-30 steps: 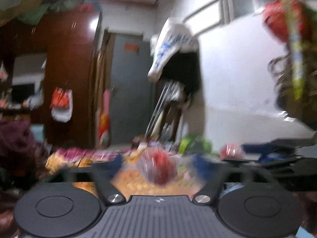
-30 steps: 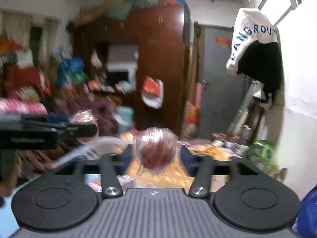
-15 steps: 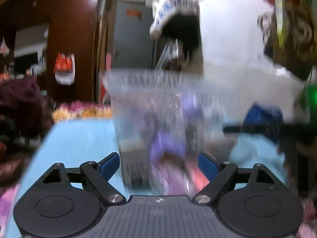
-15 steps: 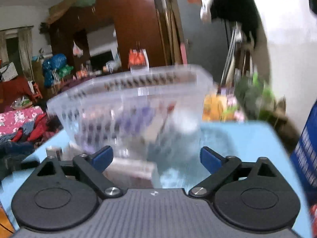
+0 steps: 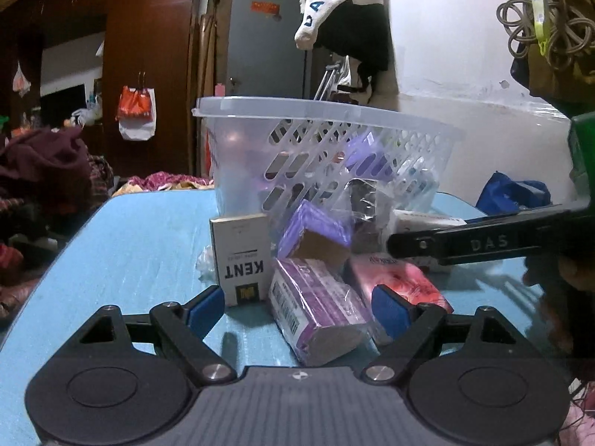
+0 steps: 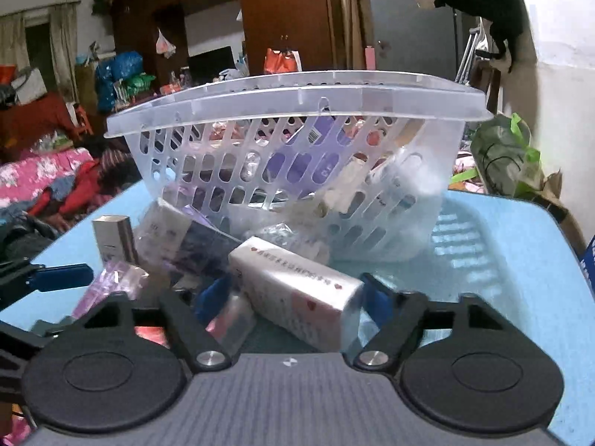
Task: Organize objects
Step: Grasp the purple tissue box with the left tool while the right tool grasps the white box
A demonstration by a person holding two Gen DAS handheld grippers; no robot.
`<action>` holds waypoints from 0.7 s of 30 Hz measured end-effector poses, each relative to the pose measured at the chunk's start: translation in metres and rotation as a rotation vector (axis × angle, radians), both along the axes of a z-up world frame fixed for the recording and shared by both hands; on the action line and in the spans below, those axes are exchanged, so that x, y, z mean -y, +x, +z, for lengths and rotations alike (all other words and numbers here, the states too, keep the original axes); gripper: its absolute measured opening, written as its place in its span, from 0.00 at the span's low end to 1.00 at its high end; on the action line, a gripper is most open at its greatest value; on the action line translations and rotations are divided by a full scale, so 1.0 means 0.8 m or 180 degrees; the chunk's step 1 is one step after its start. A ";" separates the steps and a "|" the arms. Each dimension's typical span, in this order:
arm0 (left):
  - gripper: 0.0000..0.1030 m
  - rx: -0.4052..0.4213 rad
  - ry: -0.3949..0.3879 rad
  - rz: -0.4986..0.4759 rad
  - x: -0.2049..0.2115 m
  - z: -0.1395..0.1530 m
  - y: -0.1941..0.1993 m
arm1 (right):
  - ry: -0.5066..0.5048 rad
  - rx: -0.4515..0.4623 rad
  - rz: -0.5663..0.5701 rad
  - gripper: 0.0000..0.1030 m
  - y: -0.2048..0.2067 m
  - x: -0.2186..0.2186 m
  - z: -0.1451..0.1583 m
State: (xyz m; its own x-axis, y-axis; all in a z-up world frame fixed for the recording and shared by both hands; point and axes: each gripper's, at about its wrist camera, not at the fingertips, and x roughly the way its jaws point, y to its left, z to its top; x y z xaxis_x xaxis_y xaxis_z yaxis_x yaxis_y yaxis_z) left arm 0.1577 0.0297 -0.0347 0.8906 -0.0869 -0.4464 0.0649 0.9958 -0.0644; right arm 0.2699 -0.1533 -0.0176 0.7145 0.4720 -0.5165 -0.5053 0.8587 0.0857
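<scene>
- Grippers first: the left gripper [image 5: 299,306] is sitting low over the blue table [image 5: 141,238] with its blue-padded jaws spread wide and gripping nothing; a purple box [image 5: 316,308] is lying between them, and whether the pads are touching it cannot be told
- The right gripper [image 6: 292,299] is likewise hanging released, its jaws parted on either side of a white box [image 6: 293,290] with small red hearts, which is lying tilted on the table; contact with the pads cannot be told
- A pink packet [image 5: 398,282] is lying just beside the purple box, on its right in the left wrist view, partly behind the left gripper's right pad
- A white carton [image 5: 241,256] printed KENT is standing upright to the left of the purple box, with its lettering showing upside down
- A second purple packet [image 5: 316,230] is leaning behind these, against the basket's lower wall
- The right gripper's black finger [image 5: 479,243], marked DAS, is reaching in from the right edge of the left wrist view, above the pink packet
- A clear plastic basket [image 6: 297,96] with slotted walls is standing further back on the table, appearing tilted, with purple and white packets showing through its slots
- A dark wooden wardrobe [image 5: 148,55] and a white garment [image 5: 334,0] with blue letters are showing in the room beyond
</scene>
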 end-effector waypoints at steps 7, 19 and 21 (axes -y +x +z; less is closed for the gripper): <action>0.85 -0.0035 -0.0001 0.0127 -0.002 0.000 0.003 | -0.0067 0.0108 -0.0026 0.66 -0.018 0.019 0.003; 0.49 0.0274 -0.0076 0.0045 -0.007 -0.001 -0.019 | 0.0336 0.0284 -0.0005 0.65 -0.037 0.045 0.003; 0.49 0.0359 -0.0092 0.0009 -0.009 0.002 -0.025 | 0.0335 0.0339 -0.0021 0.65 -0.039 0.043 0.003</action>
State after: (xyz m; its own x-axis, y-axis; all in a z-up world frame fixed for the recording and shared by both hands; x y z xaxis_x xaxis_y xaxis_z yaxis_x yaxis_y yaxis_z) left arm 0.1377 0.0372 -0.0333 0.9353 -0.0957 -0.3407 0.0705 0.9938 -0.0855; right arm 0.2385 -0.1876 -0.0155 0.7658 0.5146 -0.3856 -0.5107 0.8511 0.1217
